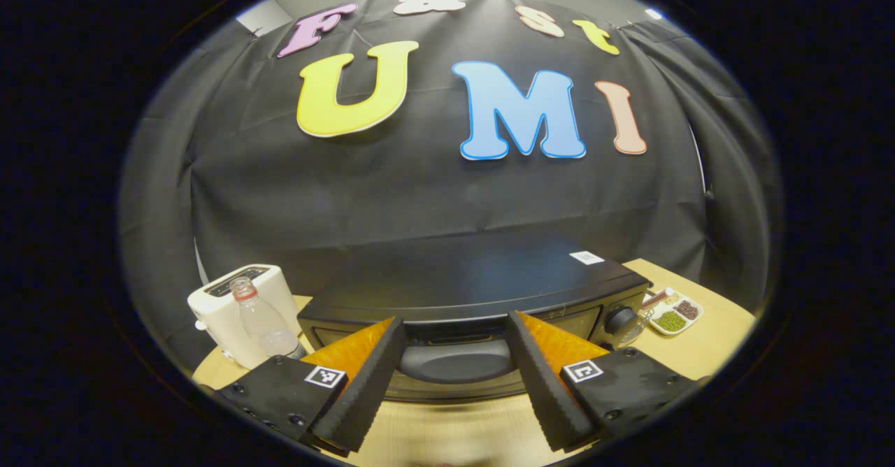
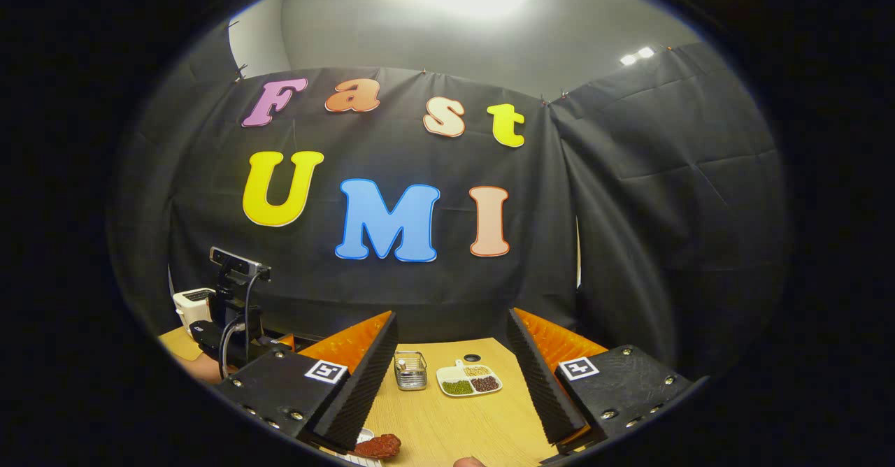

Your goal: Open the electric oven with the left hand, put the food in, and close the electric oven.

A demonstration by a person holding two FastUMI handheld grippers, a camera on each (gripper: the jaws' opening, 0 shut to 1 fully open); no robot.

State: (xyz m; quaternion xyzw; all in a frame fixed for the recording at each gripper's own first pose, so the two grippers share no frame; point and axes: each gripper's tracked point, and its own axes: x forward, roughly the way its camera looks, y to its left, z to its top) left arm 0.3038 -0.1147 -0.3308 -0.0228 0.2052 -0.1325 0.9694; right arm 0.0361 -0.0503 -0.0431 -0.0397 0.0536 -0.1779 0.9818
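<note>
The black electric oven (image 1: 482, 278) stands straight ahead in the left gripper view, door closed, its dark handle (image 1: 454, 363) low on the front. My left gripper (image 1: 453, 327) is open, close to the oven front, fingers spread to either side of the handle and holding nothing. In the right gripper view, a reddish-brown piece of food (image 2: 378, 445) lies on a white plate (image 2: 353, 458) at the bottom edge, beside the left finger. My right gripper (image 2: 451, 320) is open and empty above the wooden table (image 2: 454, 425). The left gripper (image 2: 234, 313) and a hand (image 2: 199, 368) show at far left.
A white toaster (image 1: 231, 310) and a clear bottle (image 1: 262, 320) stand left of the oven. A white divided dish of beans (image 2: 470, 381) and a small wire basket (image 2: 410, 370) sit mid-table, right of the oven. The oven's knob (image 1: 619, 320) is on its right side.
</note>
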